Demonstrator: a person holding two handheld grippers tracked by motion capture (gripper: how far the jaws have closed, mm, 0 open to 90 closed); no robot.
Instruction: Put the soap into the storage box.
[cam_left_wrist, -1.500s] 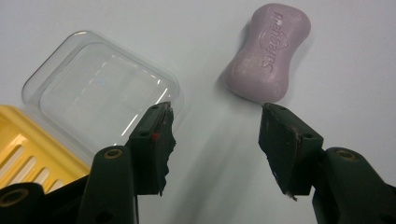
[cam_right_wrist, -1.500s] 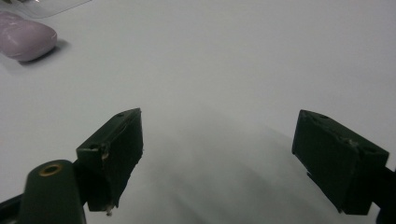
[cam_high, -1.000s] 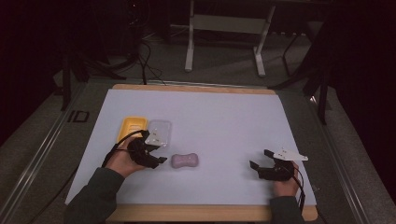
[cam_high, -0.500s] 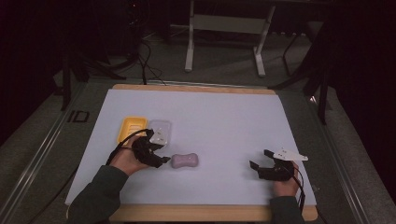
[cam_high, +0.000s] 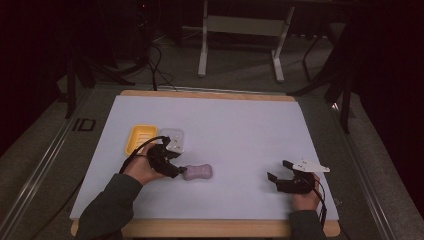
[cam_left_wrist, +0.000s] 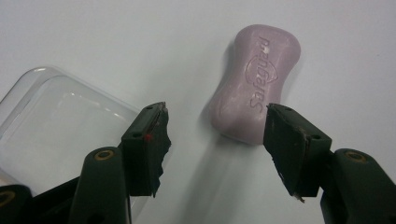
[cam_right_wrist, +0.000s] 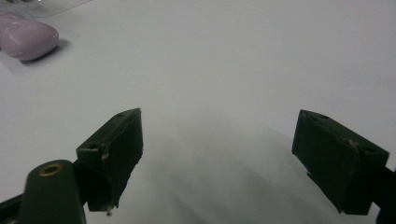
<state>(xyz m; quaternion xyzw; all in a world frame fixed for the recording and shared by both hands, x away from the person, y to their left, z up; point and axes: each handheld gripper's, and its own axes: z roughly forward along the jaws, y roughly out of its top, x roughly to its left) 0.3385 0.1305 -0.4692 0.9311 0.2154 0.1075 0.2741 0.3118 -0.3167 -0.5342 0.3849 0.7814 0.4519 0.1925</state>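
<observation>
Both jaws of your left gripper (cam_left_wrist: 212, 140) have just been opening, released, nothing gripped, with the soap bar (cam_left_wrist: 256, 88) at 12 o'clock, ready for grasping.

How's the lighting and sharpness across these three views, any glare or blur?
High view: dim, surroundings nearly black, soft detail on the white table mat. Left gripper view: bright and even, purple soap bar sharp with its embossed lettering readable, faint glare on the clear lid. Right gripper view: claw pads slightly soft, mat shadowed below.

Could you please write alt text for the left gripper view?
The left gripper has open black jaws reaching toward a lilac soap bar lying on the white table. A clear plastic lid lies at left.
</observation>
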